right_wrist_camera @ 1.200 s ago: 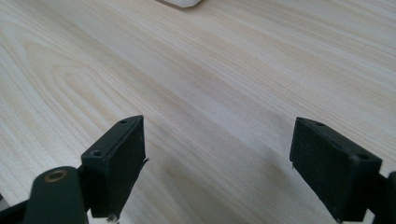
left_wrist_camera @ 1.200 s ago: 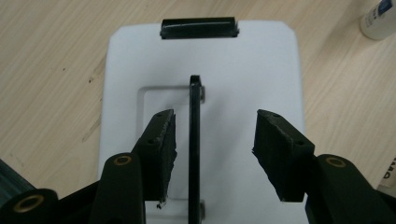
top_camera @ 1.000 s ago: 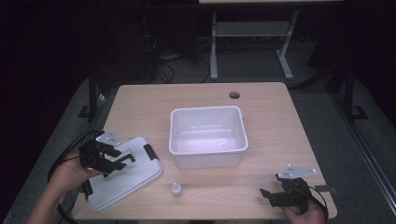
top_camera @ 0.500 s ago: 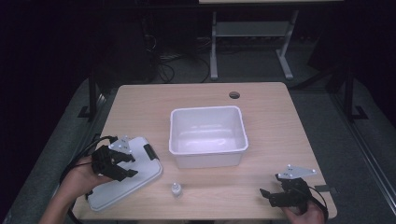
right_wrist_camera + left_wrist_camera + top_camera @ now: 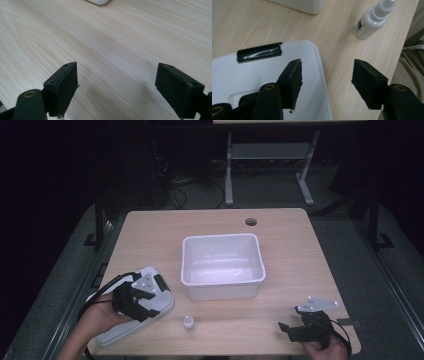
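Note:
A white lid (image 5: 150, 307) with a black clip (image 5: 259, 51) lies flat at the table's near left. My left gripper (image 5: 149, 303) hovers over the lid's right edge (image 5: 322, 75). Its jaws are open and have just been opening, and the pads press on nothing. One jaw is above the lid, the other above bare wood. A small white dropper bottle (image 5: 188, 321) (image 5: 373, 20) stands just right of the lid. A white bin (image 5: 222, 277) sits mid-table. My right gripper (image 5: 286, 330) (image 5: 116, 77) rests open over bare wood at the near right.
The wooden table (image 5: 300, 270) has a round cable hole (image 5: 251, 222) at the back right. The bin's near corner (image 5: 98, 2) lies ahead of the right gripper. Black cables trail from both grippers. Dark floor and a metal stand (image 5: 270, 165) lie beyond the table.
The left gripper has moved right and toward the near edge, across the lid toward the bottle. The right gripper, lid, bottle and bin have stayed put.

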The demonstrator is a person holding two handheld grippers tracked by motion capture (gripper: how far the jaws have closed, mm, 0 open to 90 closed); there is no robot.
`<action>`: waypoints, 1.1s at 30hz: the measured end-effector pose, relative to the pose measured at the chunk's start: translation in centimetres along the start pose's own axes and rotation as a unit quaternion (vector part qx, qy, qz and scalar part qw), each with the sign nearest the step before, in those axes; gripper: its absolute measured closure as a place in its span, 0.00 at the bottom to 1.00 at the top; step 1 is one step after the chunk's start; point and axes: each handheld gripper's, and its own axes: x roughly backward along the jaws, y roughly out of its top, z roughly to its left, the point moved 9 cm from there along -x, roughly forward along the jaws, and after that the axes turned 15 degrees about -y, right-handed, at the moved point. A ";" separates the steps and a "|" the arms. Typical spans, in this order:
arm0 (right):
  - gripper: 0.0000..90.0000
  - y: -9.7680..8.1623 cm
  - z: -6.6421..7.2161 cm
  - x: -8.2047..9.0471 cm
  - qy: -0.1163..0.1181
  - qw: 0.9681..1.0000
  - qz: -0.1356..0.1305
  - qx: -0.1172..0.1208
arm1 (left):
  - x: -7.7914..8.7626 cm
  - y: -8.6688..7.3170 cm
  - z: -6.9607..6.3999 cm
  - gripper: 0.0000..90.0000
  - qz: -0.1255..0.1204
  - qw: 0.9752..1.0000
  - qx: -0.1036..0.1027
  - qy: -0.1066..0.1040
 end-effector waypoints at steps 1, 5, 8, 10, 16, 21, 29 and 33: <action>0.20 0.0 0.0 0.0 0.000 1.000 0.000 0.000 | -0.1 0.1 -0.1 0.44 0.000 1.000 -0.002 -0.001; 0.20 0.0 0.0 0.0 0.001 1.000 0.000 0.001 | -0.6 0.6 -0.4 0.44 0.001 1.000 -0.008 -0.002; 0.20 0.0 0.0 0.0 0.001 1.000 0.001 0.000 | -1.0 0.9 -0.7 0.44 0.005 1.000 -0.015 -0.005; 0.20 0.0 0.0 0.0 0.001 1.000 0.002 0.000 | -1.2 1.1 -0.9 0.44 0.003 1.000 -0.016 -0.007; 0.20 0.0 0.0 0.0 0.001 1.000 0.002 0.000 | -2.0 1.7 -1.5 0.43 0.011 0.999 -0.027 -0.014; 0.20 0.0 0.0 0.0 0.000 1.000 0.001 0.000 | -2.4 2.1 -2.0 0.43 0.013 0.999 -0.035 -0.016; 0.20 0.0 0.1 0.0 0.001 1.000 0.003 0.002 | -3.3 2.6 -2.7 0.41 0.018 0.999 -0.042 -0.023; 0.20 0.0 0.2 -0.1 0.000 1.000 0.003 0.003 | -3.6 2.8 -2.9 0.41 0.021 0.998 -0.045 -0.025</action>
